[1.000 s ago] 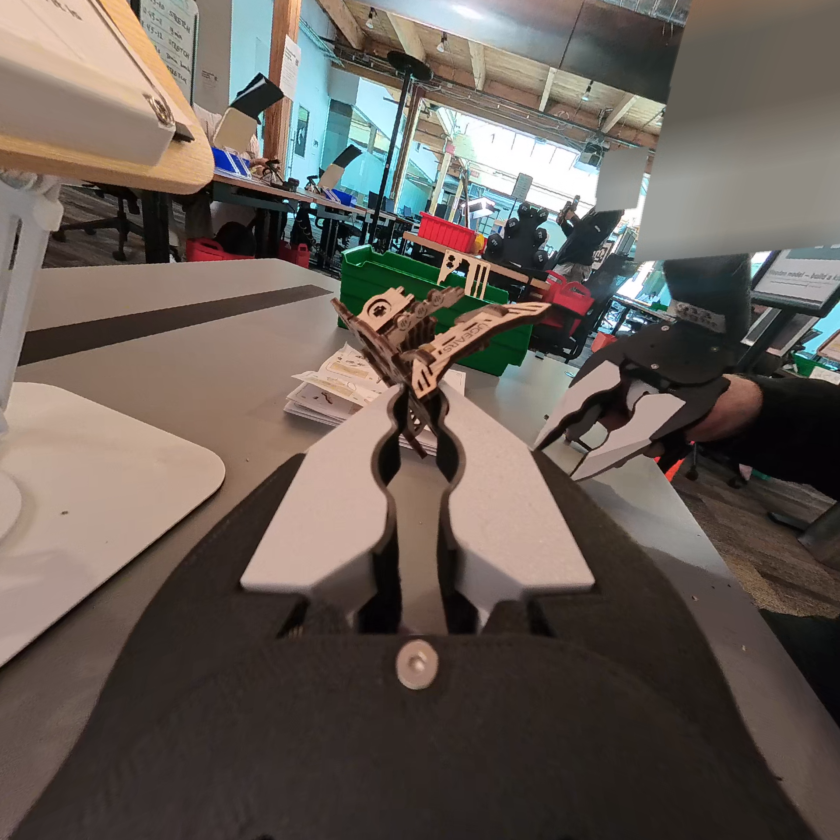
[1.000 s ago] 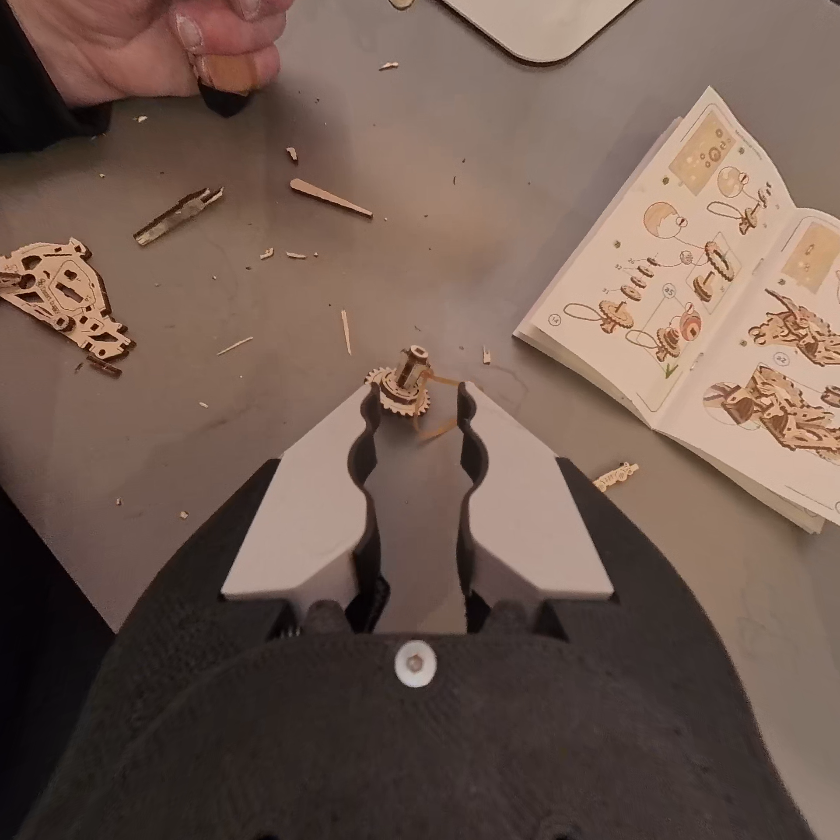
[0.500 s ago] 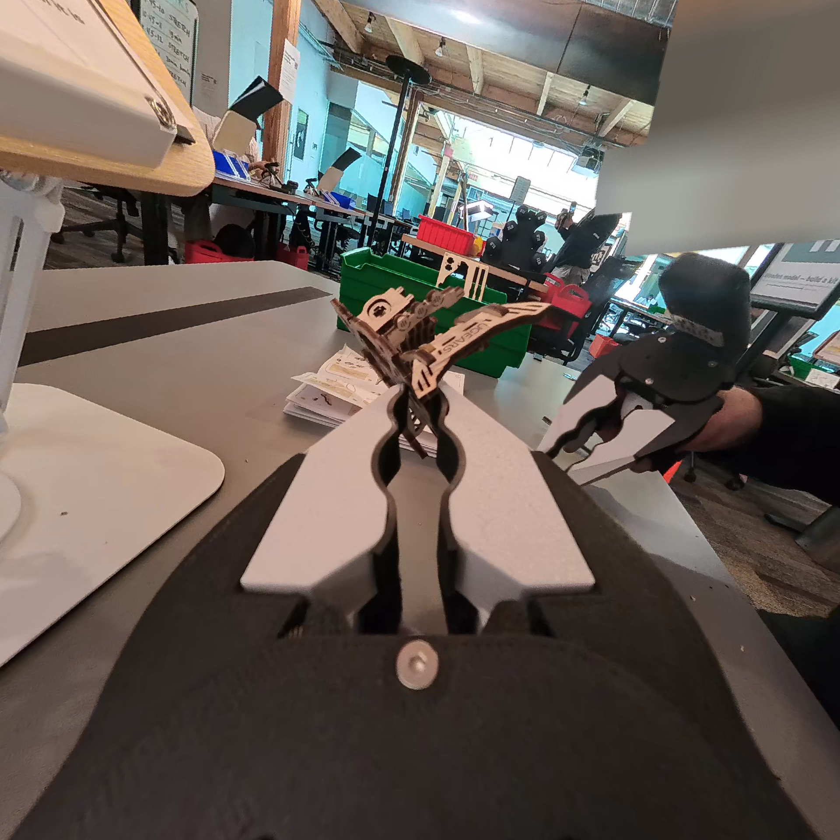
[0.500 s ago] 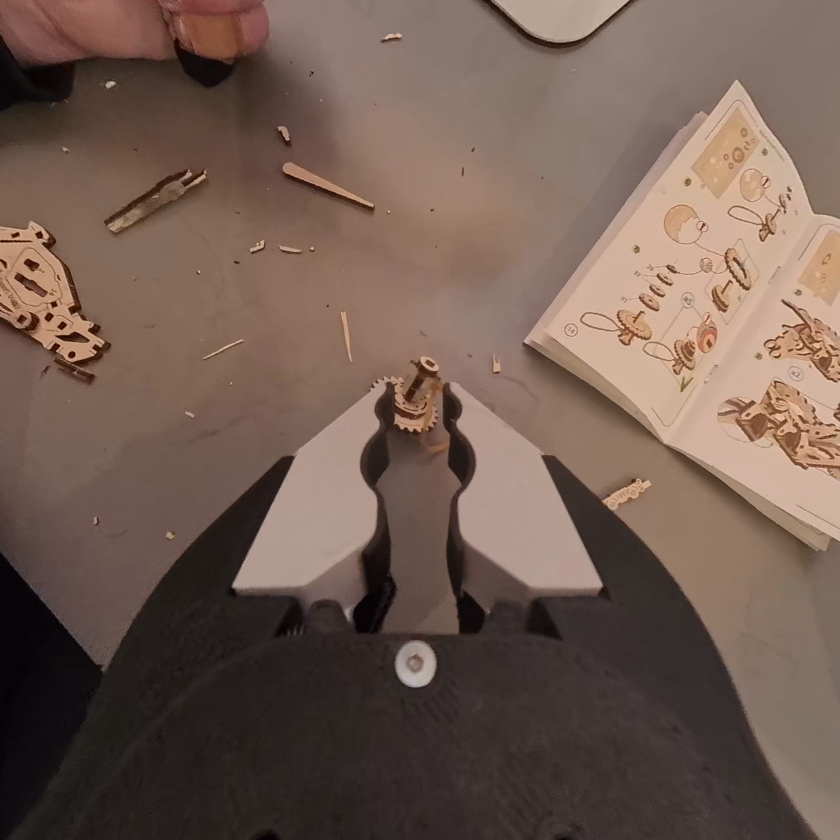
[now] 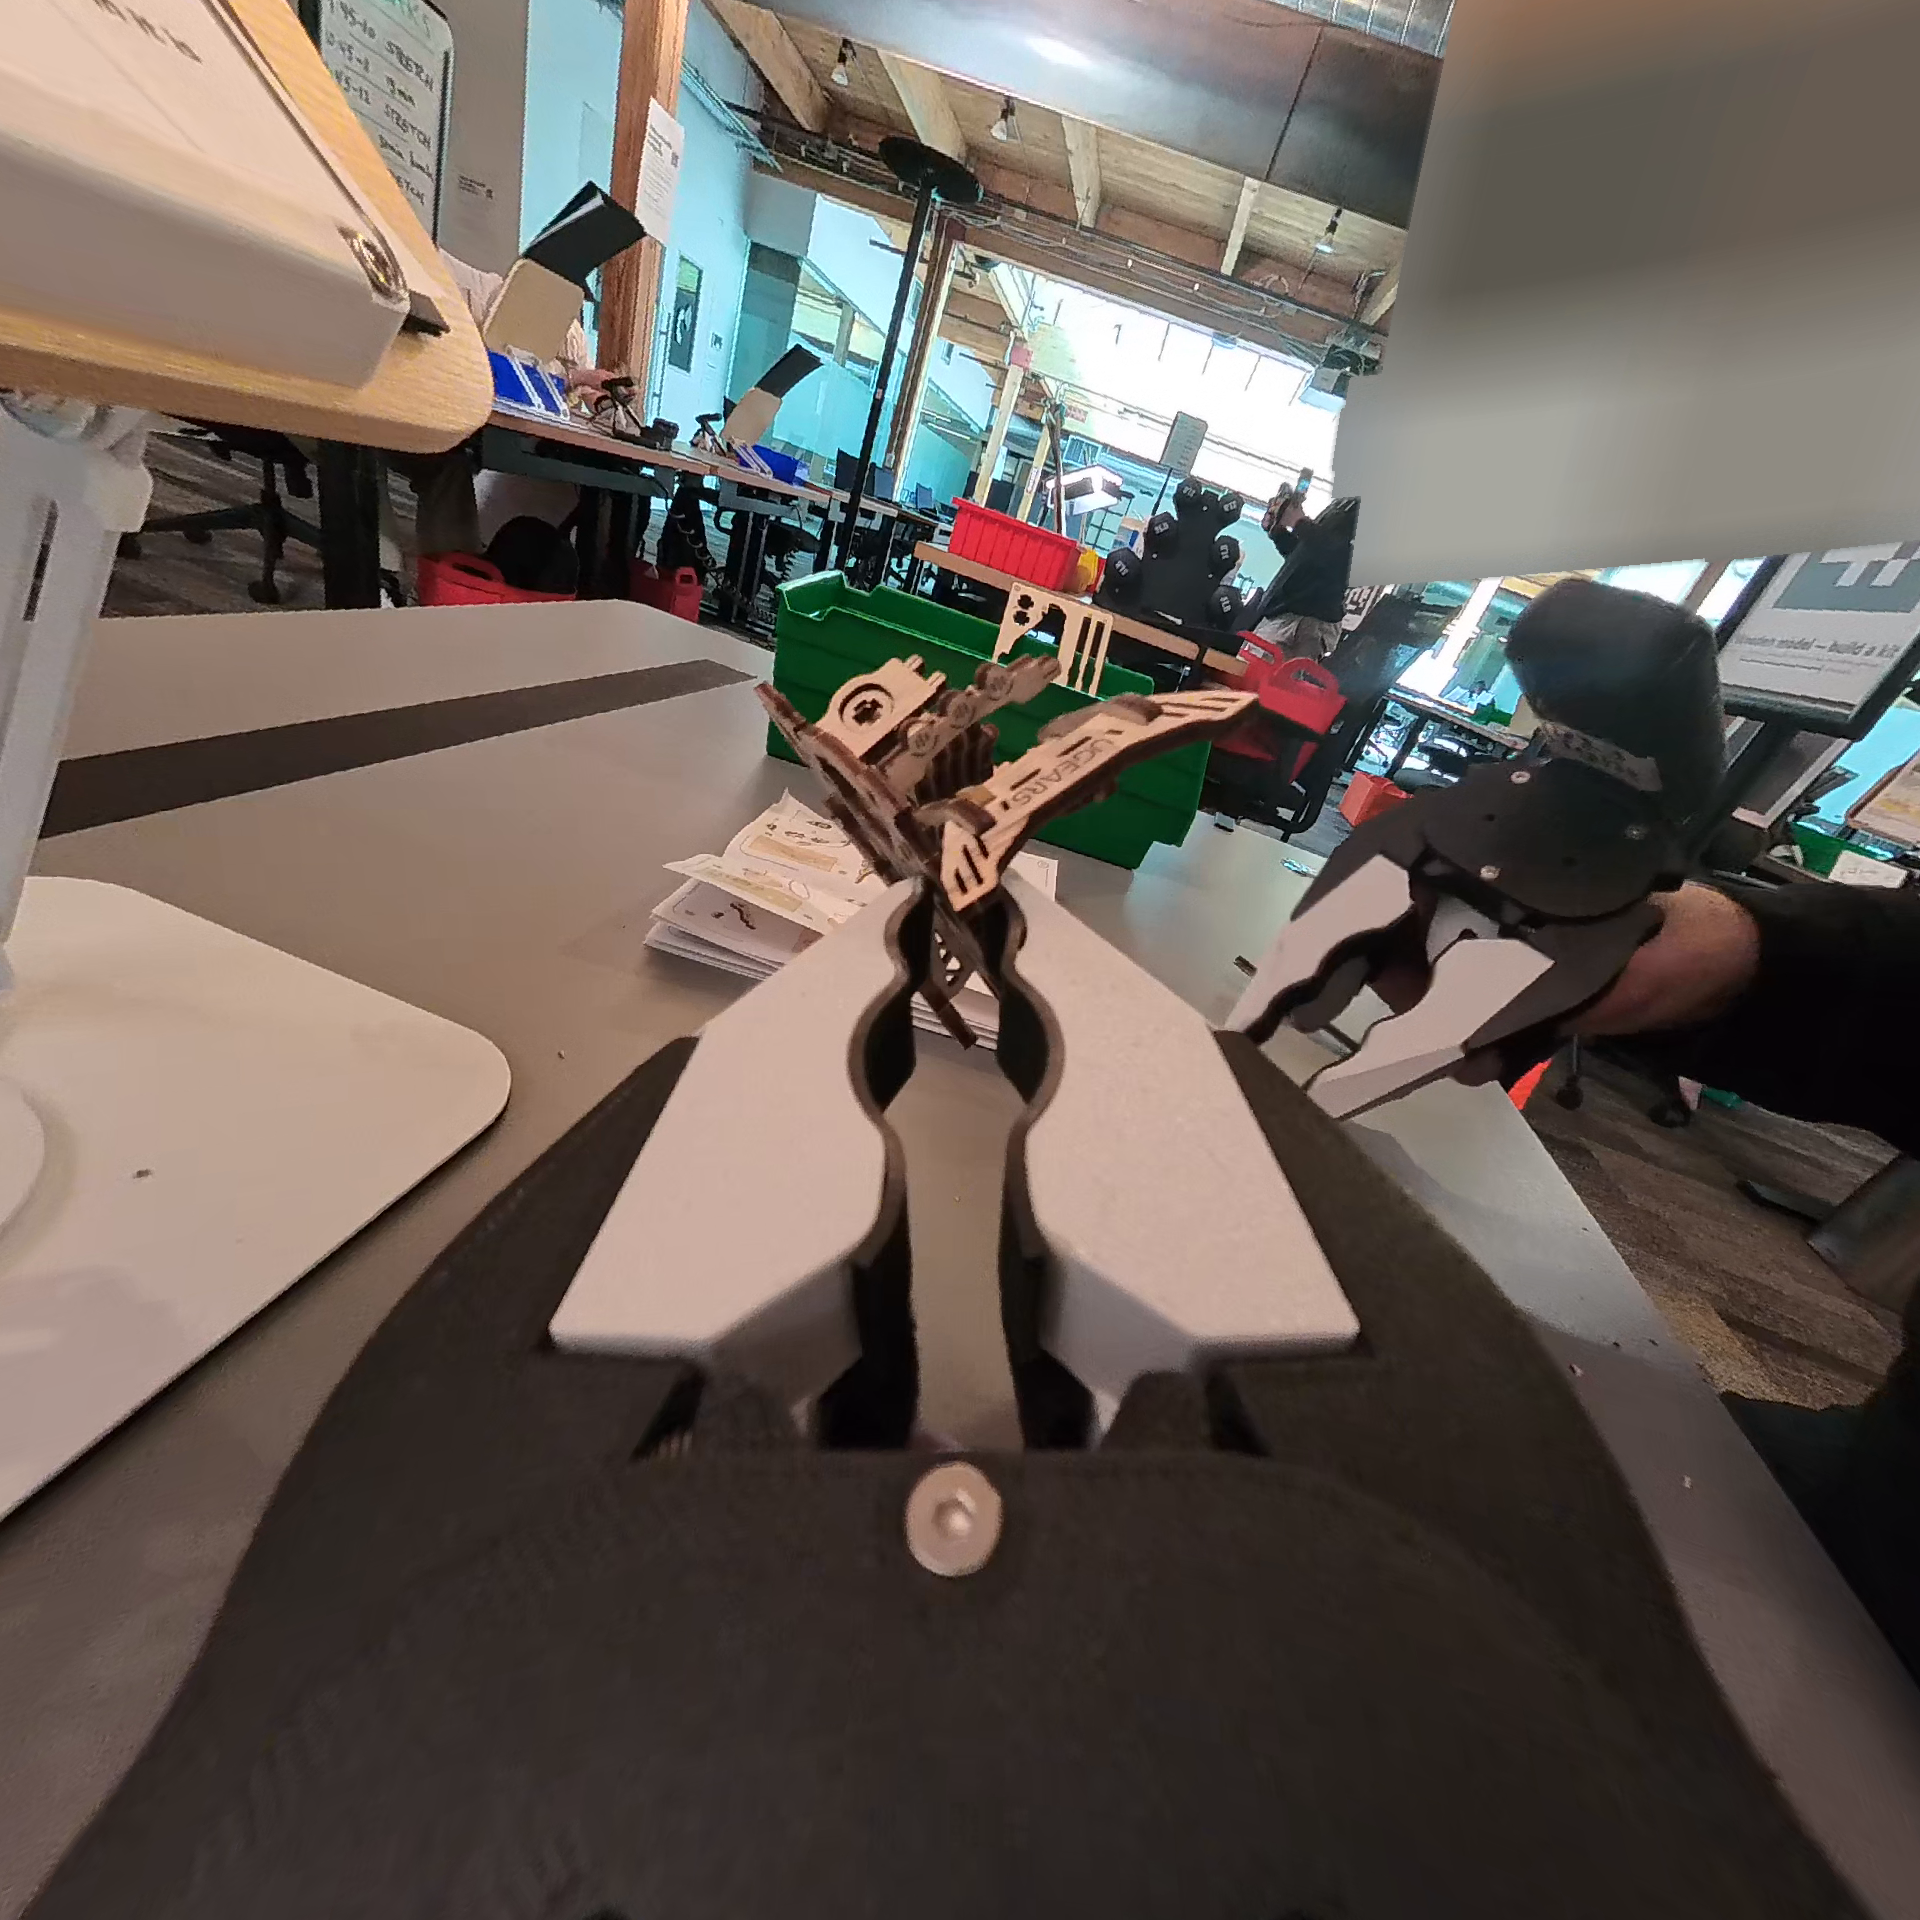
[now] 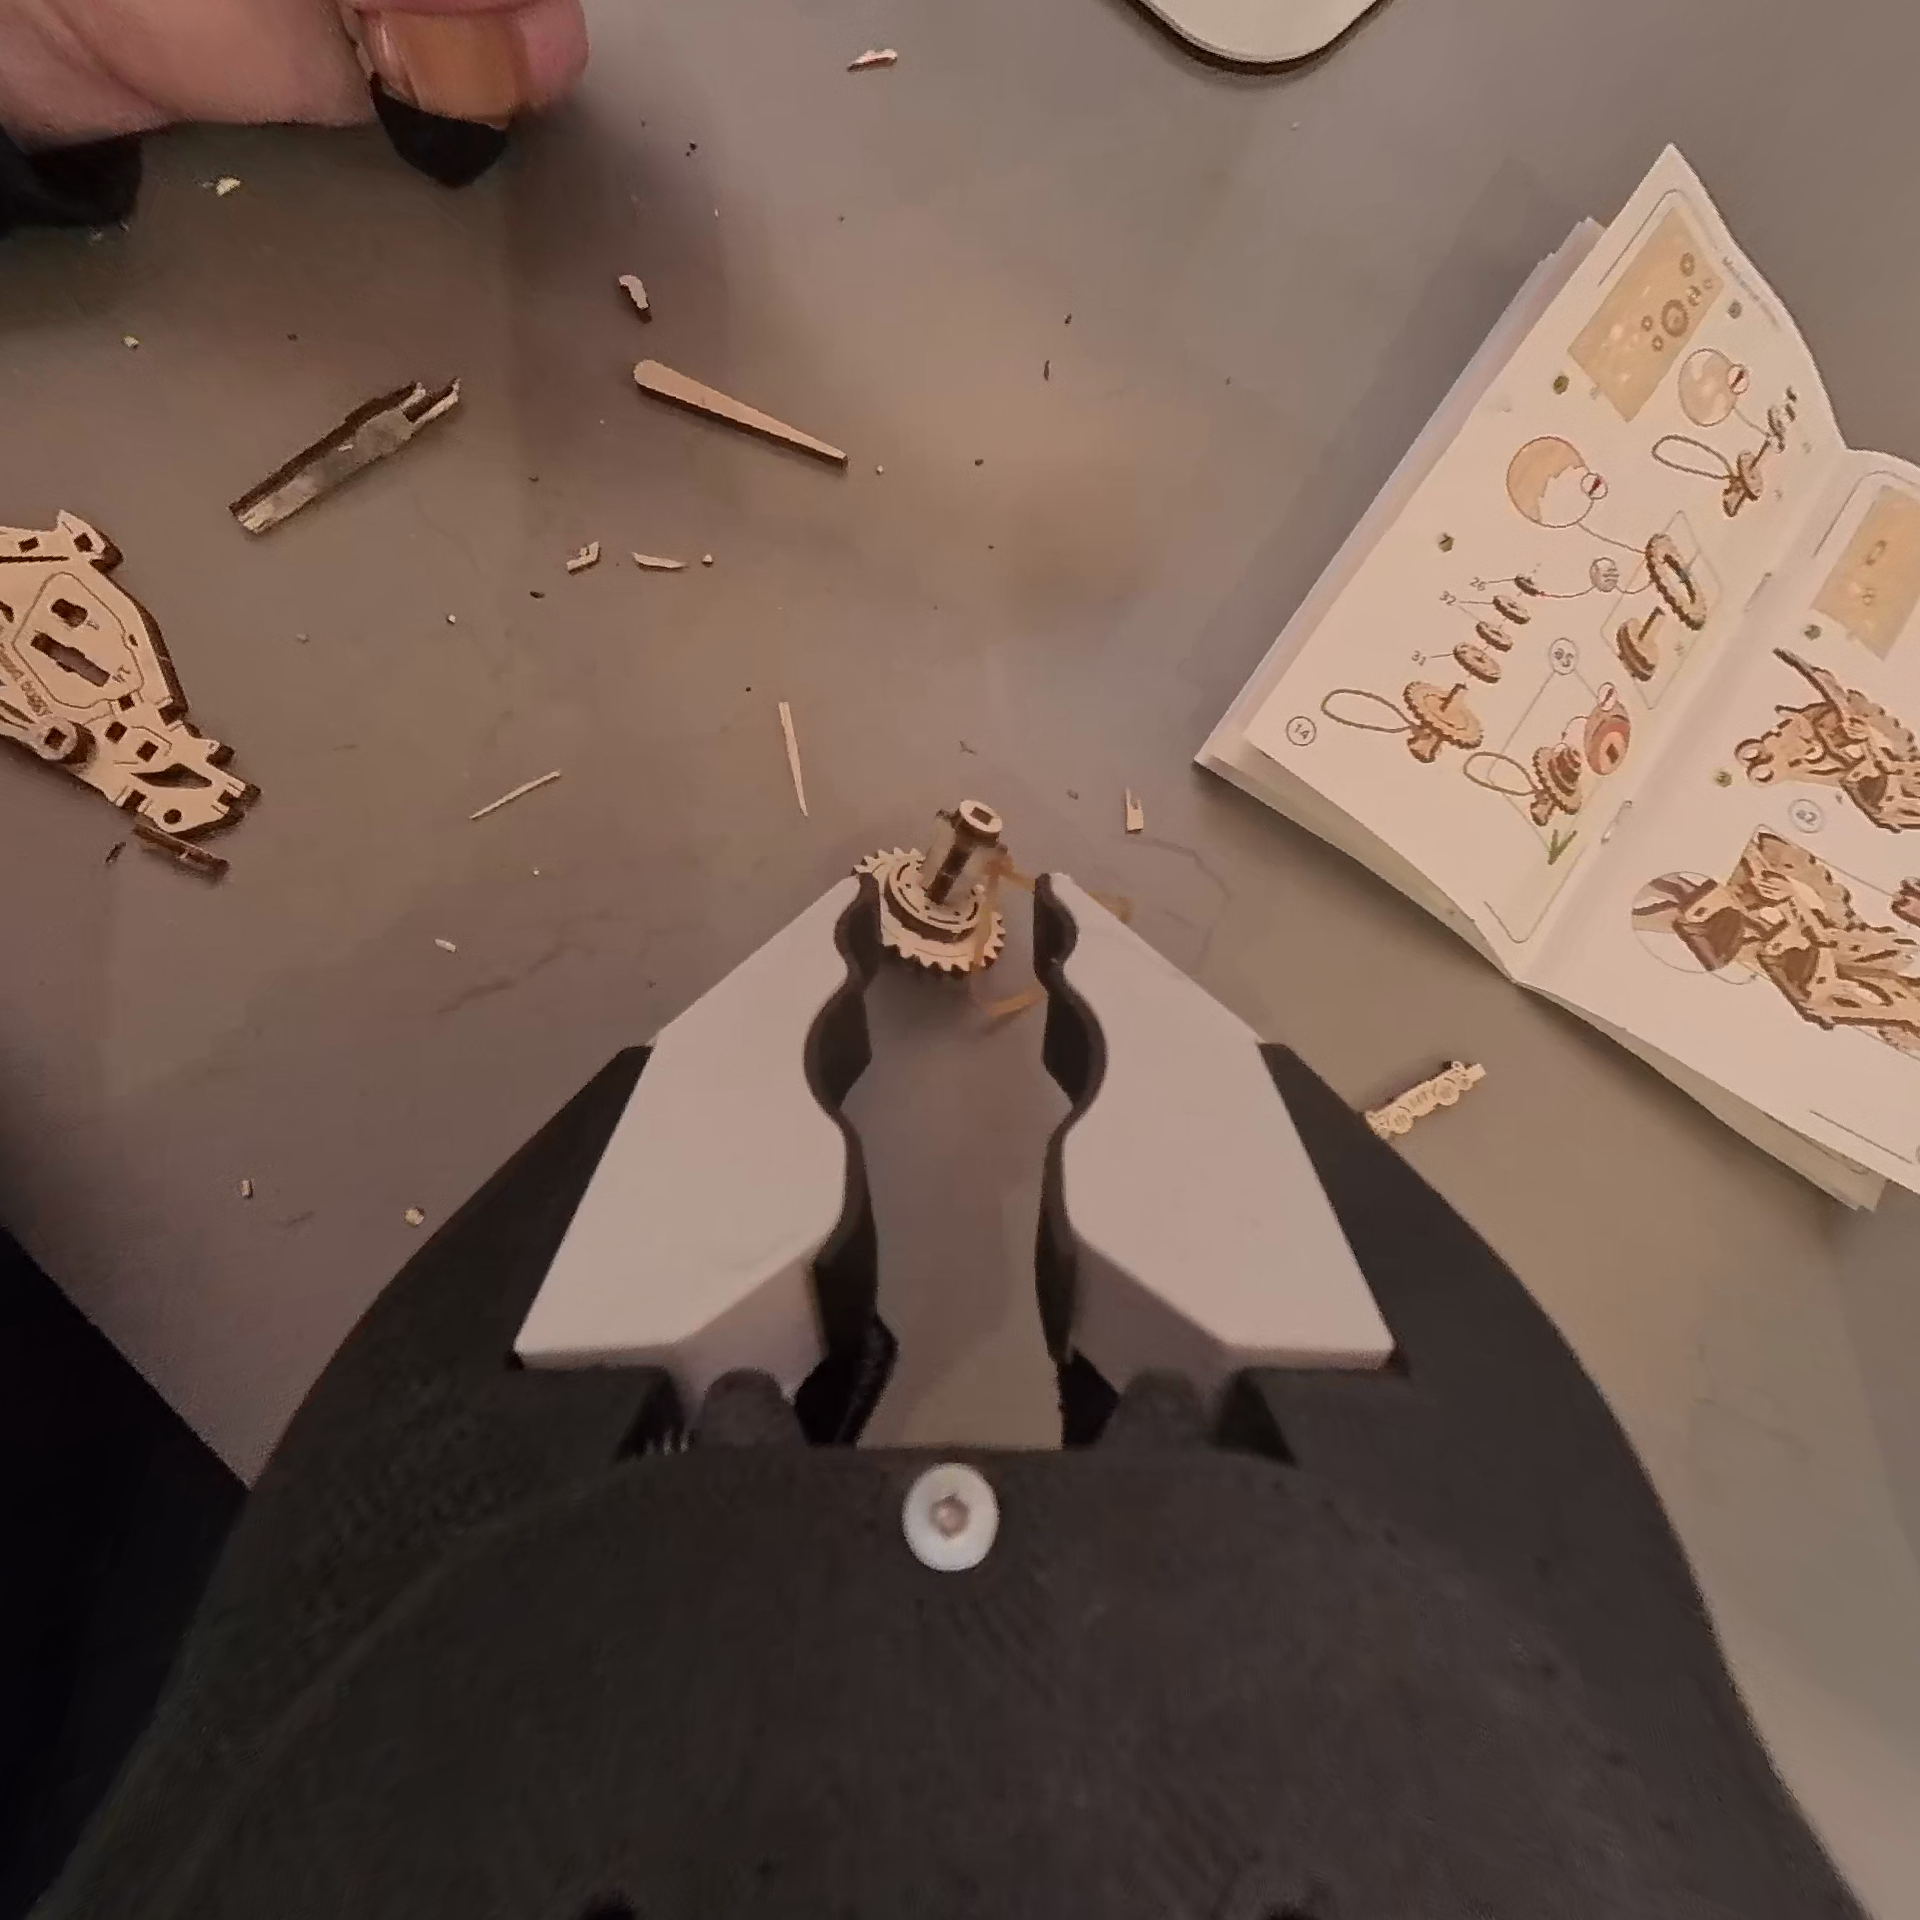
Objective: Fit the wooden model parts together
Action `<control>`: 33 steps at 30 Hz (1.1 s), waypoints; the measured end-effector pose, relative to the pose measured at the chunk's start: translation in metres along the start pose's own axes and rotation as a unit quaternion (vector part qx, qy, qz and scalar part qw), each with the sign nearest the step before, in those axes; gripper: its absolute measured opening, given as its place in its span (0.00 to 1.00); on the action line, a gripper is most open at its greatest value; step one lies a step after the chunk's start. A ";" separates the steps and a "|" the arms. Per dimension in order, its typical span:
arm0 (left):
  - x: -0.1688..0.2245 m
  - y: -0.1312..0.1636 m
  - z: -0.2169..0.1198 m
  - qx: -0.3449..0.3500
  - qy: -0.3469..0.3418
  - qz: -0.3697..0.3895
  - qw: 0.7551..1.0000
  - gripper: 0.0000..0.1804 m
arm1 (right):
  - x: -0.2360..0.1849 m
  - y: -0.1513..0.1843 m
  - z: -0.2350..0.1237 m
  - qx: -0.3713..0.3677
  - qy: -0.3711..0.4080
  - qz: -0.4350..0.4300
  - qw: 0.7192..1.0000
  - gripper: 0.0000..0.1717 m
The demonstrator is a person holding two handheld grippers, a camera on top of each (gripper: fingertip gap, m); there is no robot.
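On the left, the left gripper (image 5: 951,940) is clamped on the lower edge of a partly built wooden model (image 5: 977,769), lifted off the grey table (image 5: 416,790) and tilted, with a pale arm jutting right. That assembly looks very light but brittle: thin laser-cut ply with slots and narrow struts, likely to crack if squeezed across a flat face or twisted, so the safest hold is probably at a thick layered edge near the base, as here. Further right, the right gripper (image 6: 951,904) points down at the table with its jaws apart around a small gear-and-axle piece (image 6: 940,899) standing upright on the surface, a thin elastic loop (image 6: 1008,940) trailing from it. The gear's toothed rim lies against the left finger (image 6: 847,914), while a clear gap shows between it and the right finger (image 6: 1049,914), so nothing is gripped yet (the piece merely stands between them). Being tiny, rigid and easily tipped, it is best taken across the gear's stacked discs, not the slim axle. An open instruction booklet (image 6: 1558,623) lies at far right.
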State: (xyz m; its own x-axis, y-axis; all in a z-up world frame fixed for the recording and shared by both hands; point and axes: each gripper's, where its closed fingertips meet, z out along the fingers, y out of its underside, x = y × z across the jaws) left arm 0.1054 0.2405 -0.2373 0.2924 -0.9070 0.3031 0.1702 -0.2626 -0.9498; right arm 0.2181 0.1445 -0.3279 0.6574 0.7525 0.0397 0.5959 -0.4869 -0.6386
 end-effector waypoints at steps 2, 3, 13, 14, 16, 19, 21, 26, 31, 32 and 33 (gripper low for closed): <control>0.000 0.000 0.000 0.000 0.000 0.000 1.000 0.03 | -0.002 0.003 0.004 -0.007 -0.002 -0.001 1.000 0.11; 0.000 0.000 -0.001 0.000 0.001 0.000 1.000 0.03 | -0.002 0.004 0.005 -0.008 -0.003 -0.002 1.000 0.10; 0.001 0.000 -0.001 0.001 0.002 0.000 1.000 0.03 | -0.004 0.000 0.002 0.005 -0.005 0.008 1.000 0.05; 0.002 0.000 -0.002 0.001 0.002 -0.001 1.000 0.03 | -0.003 0.001 0.002 0.003 -0.001 0.006 1.000 0.05; 0.002 0.000 -0.002 0.000 0.003 -0.001 1.000 0.03 | -0.004 0.000 0.001 0.005 0.000 0.008 1.000 0.04; 0.002 0.000 -0.003 0.000 0.004 -0.002 1.000 0.03 | -0.007 -0.001 0.000 0.015 -0.012 0.027 0.999 0.04; 0.003 0.000 -0.003 0.000 0.004 -0.002 1.000 0.03 | -0.008 -0.001 0.000 0.018 -0.015 0.036 0.999 0.04; 0.003 0.000 -0.004 0.000 0.004 -0.003 1.000 0.03 | -0.009 0.001 -0.001 0.014 -0.002 0.036 0.999 0.04; 0.003 0.000 -0.005 -0.001 0.003 -0.006 1.000 0.03 | -0.012 0.004 0.004 -0.008 0.033 0.004 0.999 0.04; 0.004 0.000 -0.005 -0.001 0.003 -0.006 1.000 0.03 | -0.015 0.002 0.005 -0.006 0.033 0.005 0.999 0.05; 0.004 0.000 -0.005 -0.001 0.003 -0.006 1.000 0.03 | -0.017 0.002 0.006 -0.005 0.032 0.010 0.999 0.07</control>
State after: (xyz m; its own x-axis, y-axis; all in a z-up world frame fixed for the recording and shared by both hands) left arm 0.1022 0.2356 -0.2370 0.2846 -0.9056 0.3144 0.1721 -0.2744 -0.9461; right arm 0.2050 0.1333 -0.3339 0.6979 0.7121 0.0760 0.5860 -0.5068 -0.6323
